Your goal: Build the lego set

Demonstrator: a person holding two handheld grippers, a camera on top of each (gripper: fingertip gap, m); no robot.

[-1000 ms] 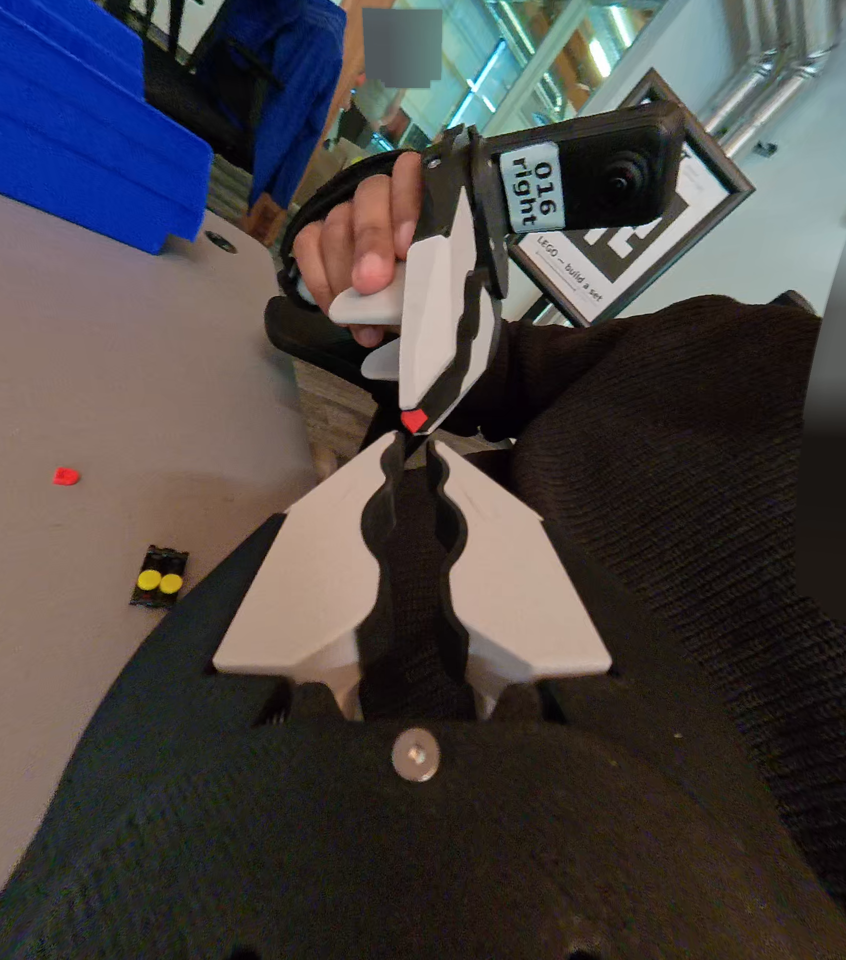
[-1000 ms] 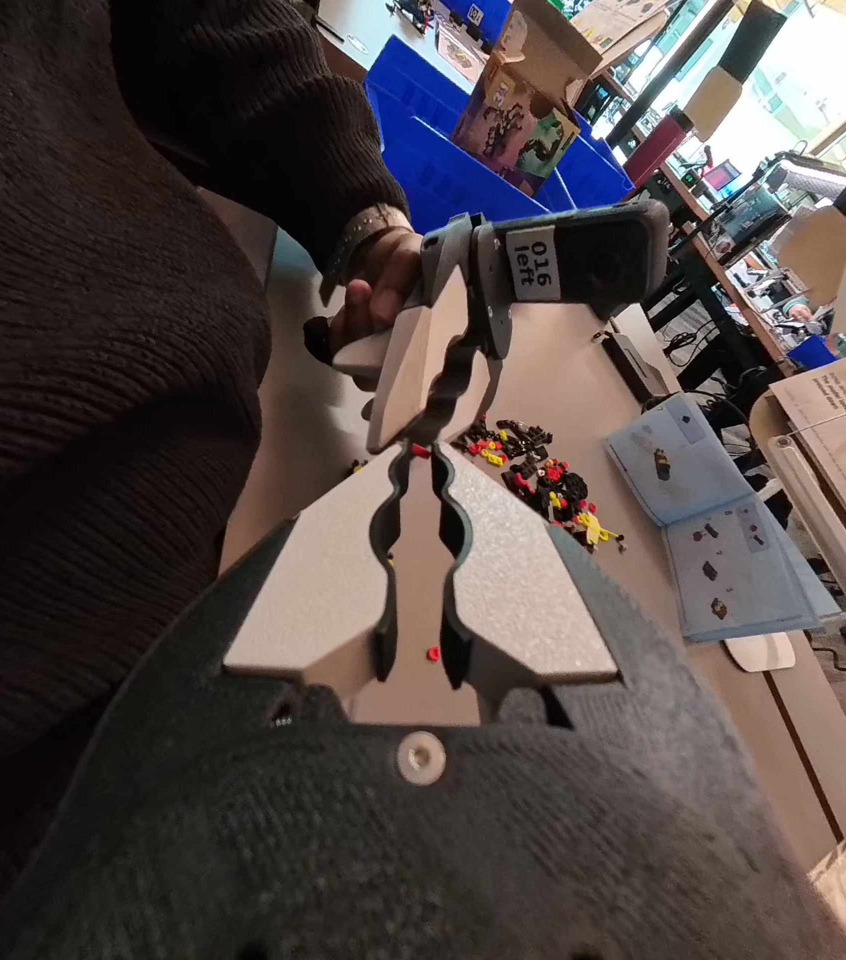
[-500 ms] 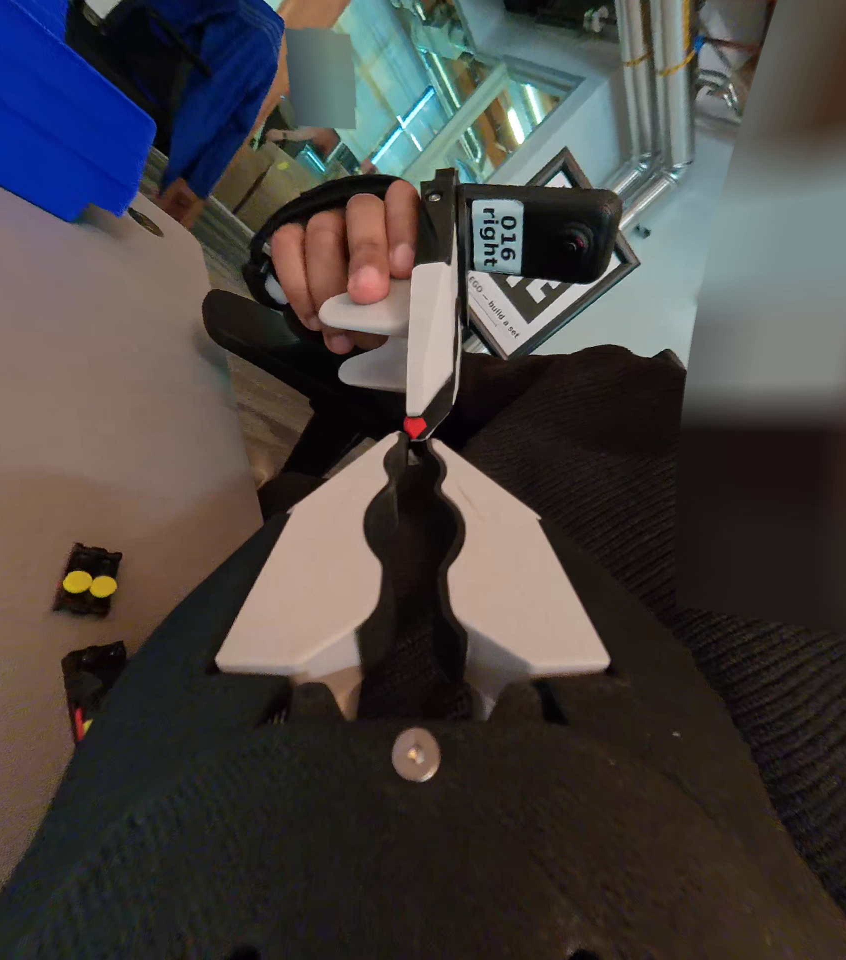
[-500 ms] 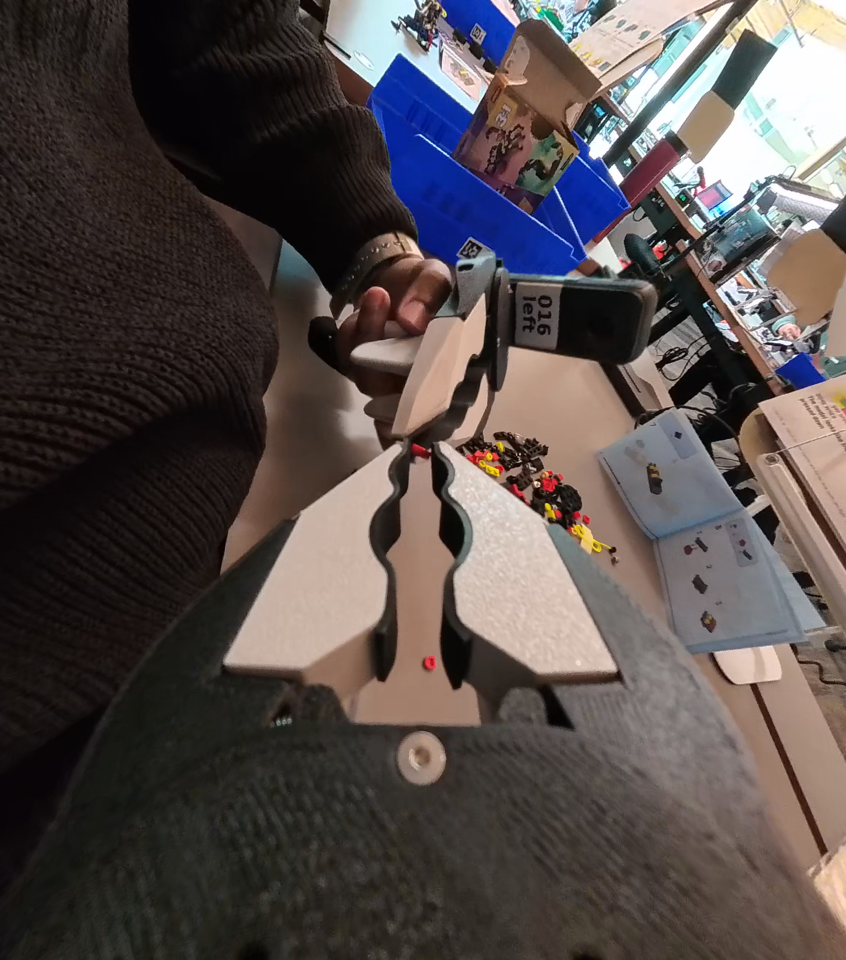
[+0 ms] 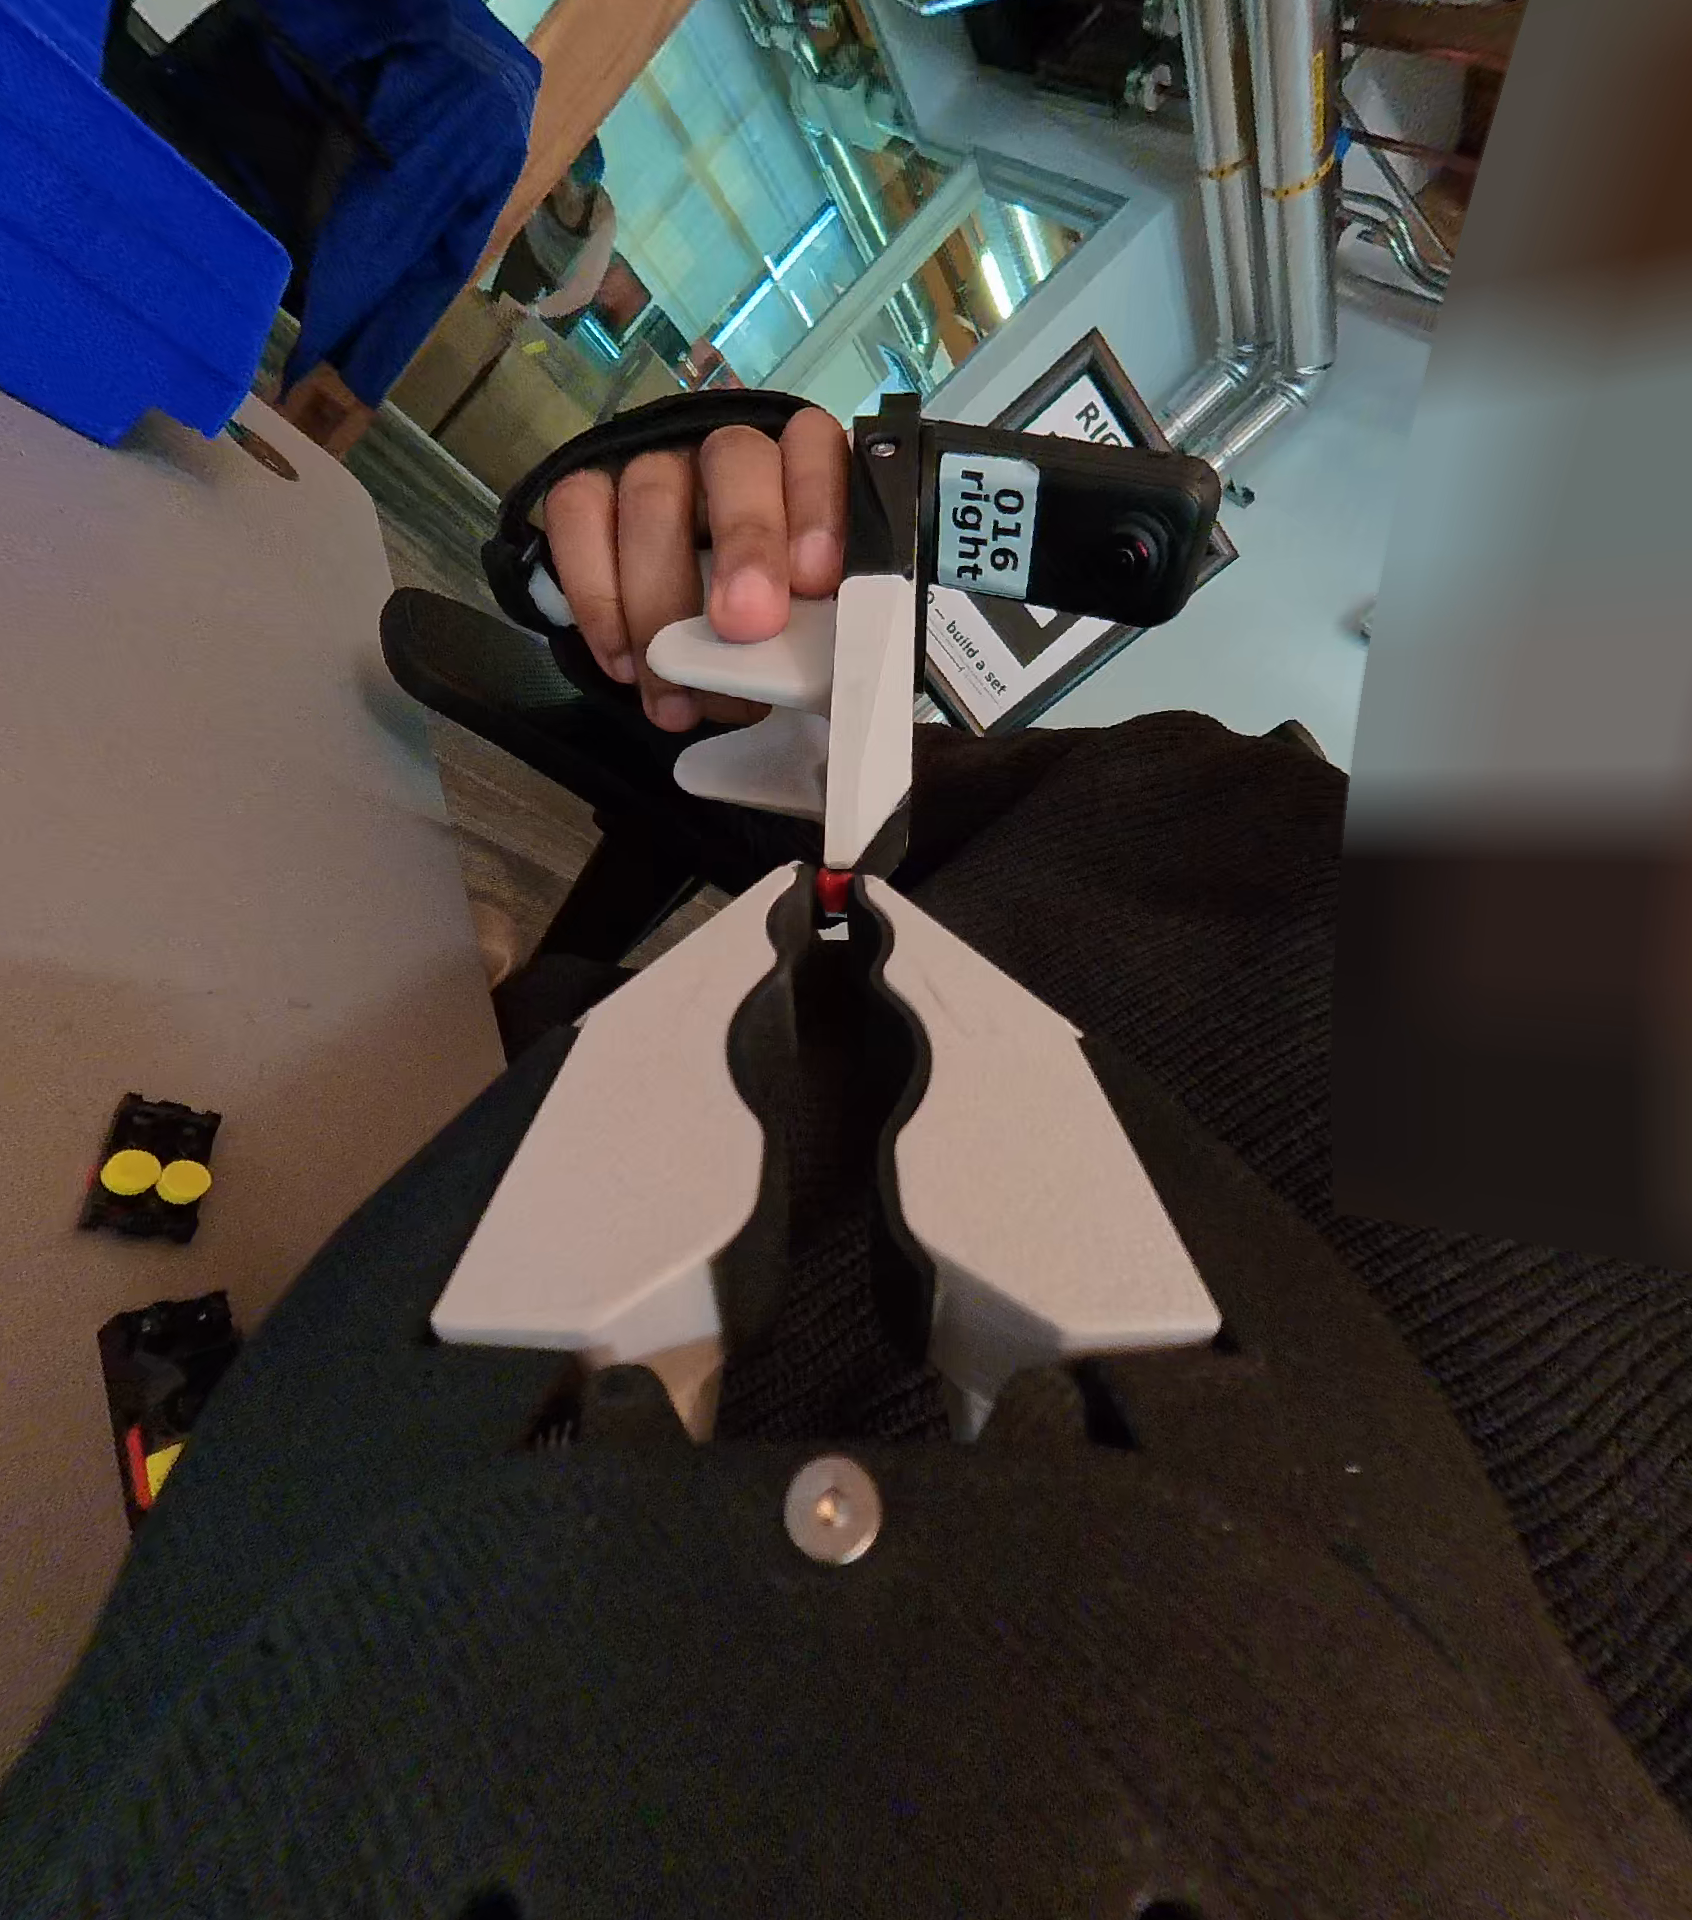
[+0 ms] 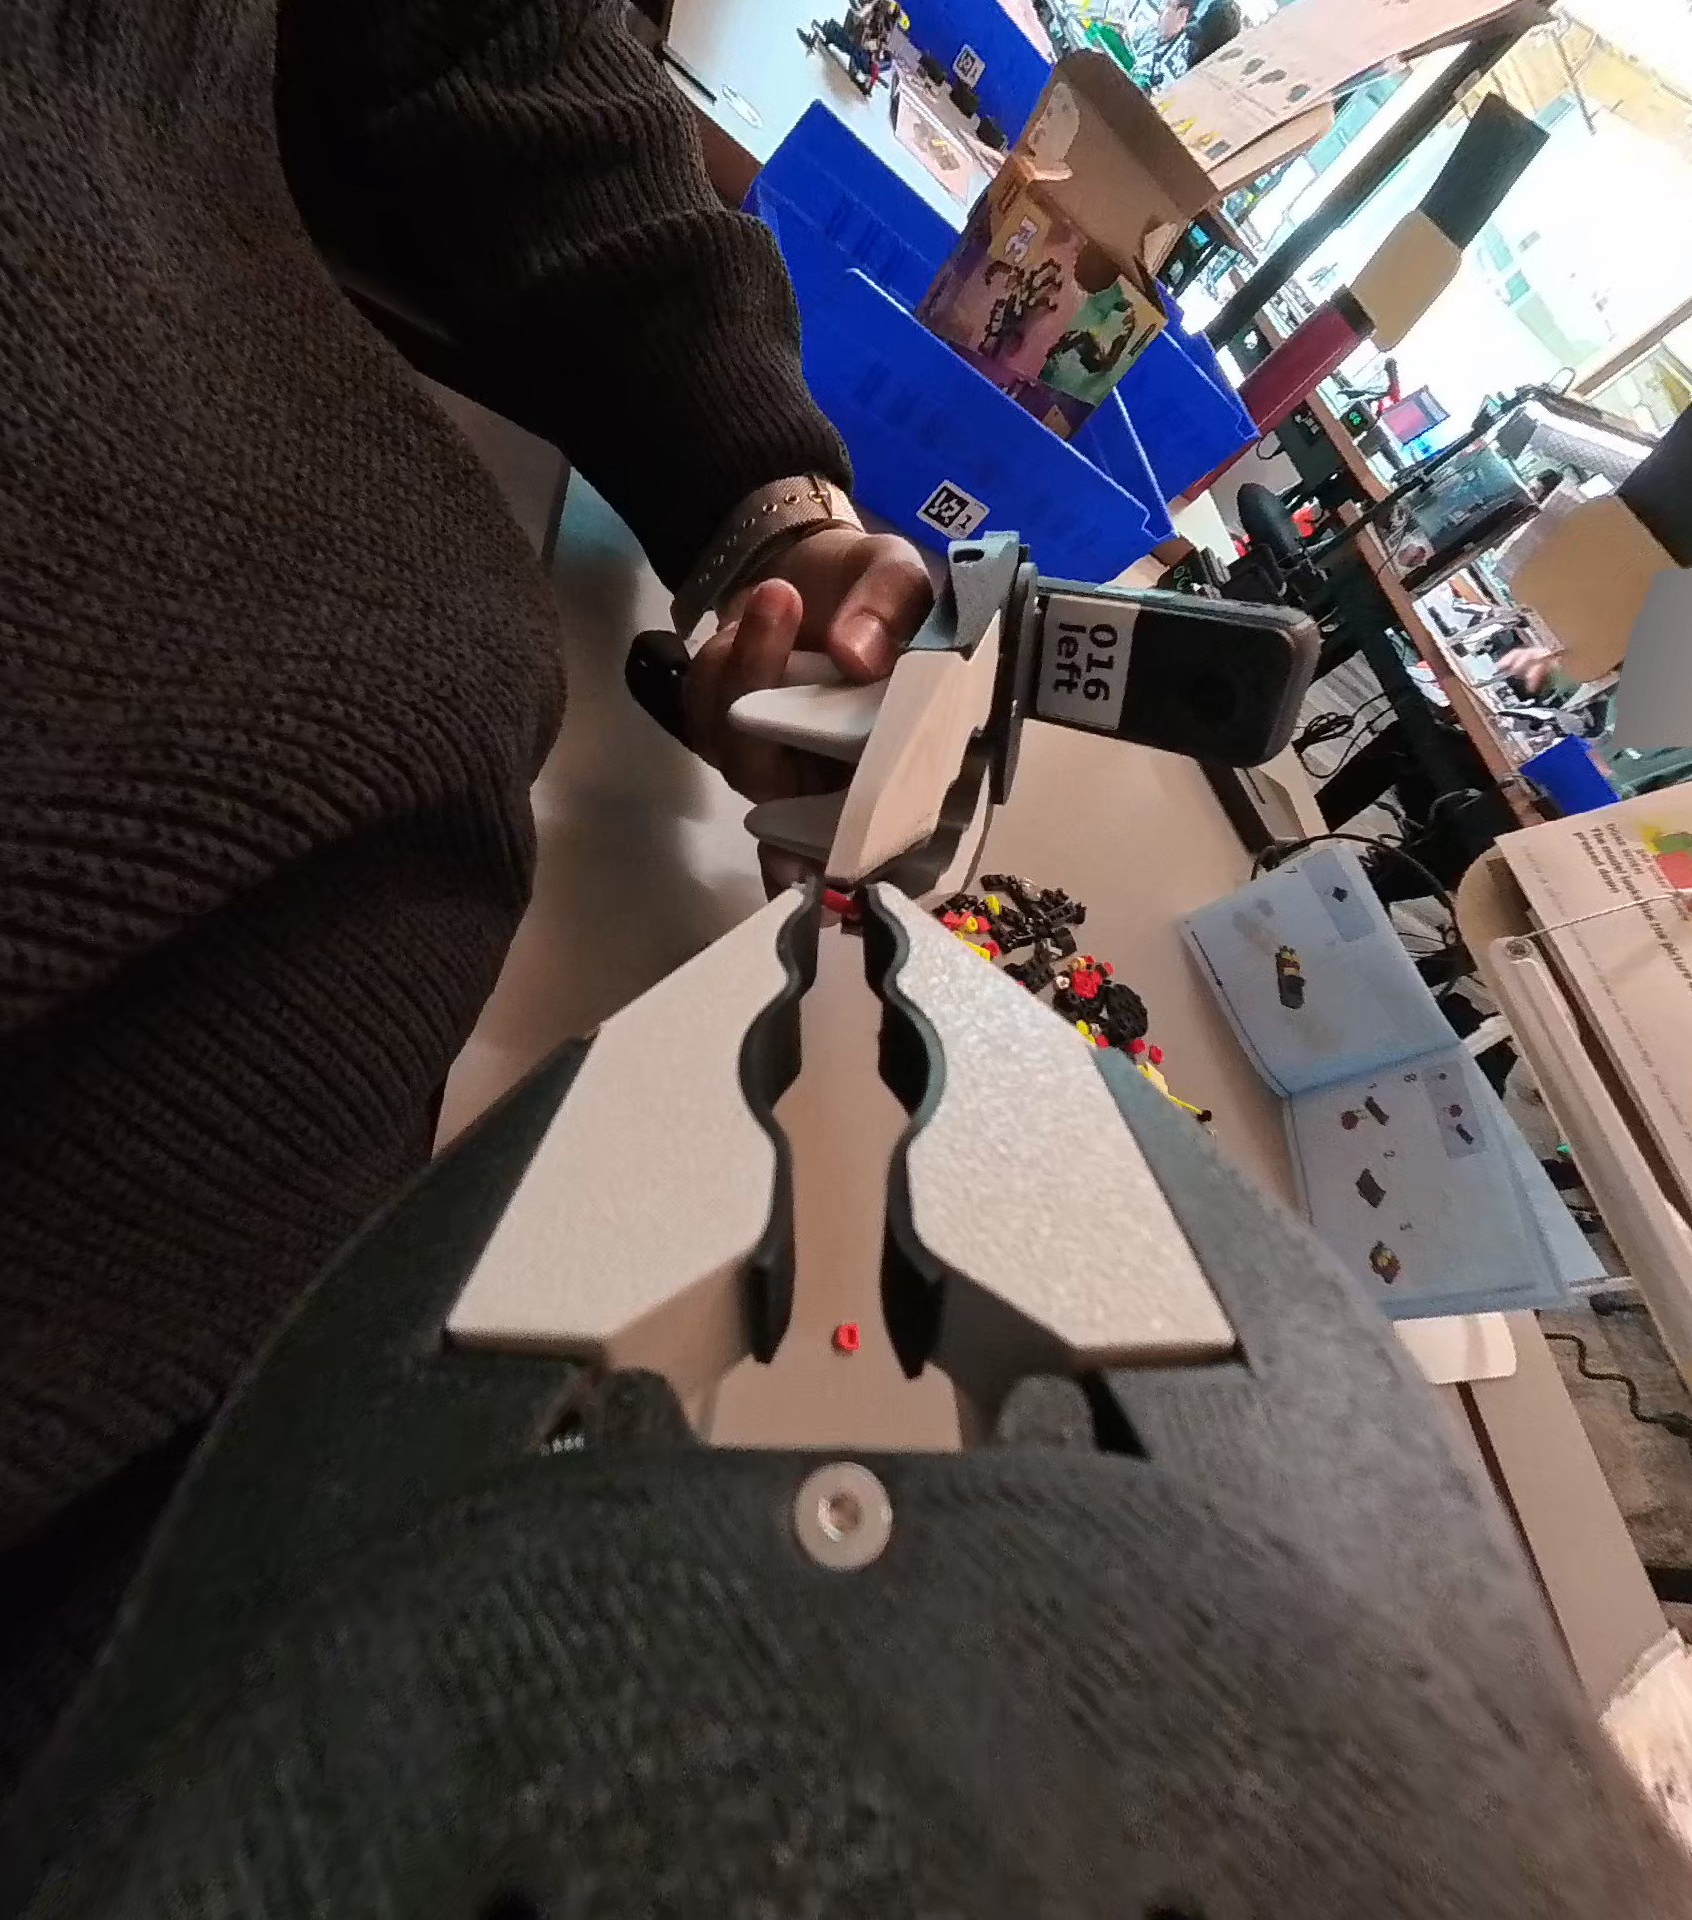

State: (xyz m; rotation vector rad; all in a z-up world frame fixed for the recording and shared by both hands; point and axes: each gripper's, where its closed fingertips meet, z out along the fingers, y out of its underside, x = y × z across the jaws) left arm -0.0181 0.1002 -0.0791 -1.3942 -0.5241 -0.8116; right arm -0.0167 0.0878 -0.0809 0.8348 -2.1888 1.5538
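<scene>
Each gripper carries a black camera with a white printed sticker on its side; the sticker text is not reproduced here. A framed sign (image 5: pixel 1050 623) with black lettering stands behind the right gripper, and a printed sheet (image 6: pixel 1683 997) lies at the right edge of the table (image 6: pixel 1112 831).

The left gripper (image 5: pixel 829 902) and the right gripper (image 6: pixel 840 902) meet tip to tip above the person's lap. A small red lego piece (image 5: pixel 831 889) sits at the meeting point. The left fingertips (image 5: pixel 788 896) stand slightly apart around it. The right fingers are closed to a narrow gap on the same piece.

On the table lie a black plate with two yellow studs (image 5: pixel 151 1169), a loose pile of bricks (image 6: pixel 1039 956) and an open instruction booklet (image 6: pixel 1361 1081).
</scene>
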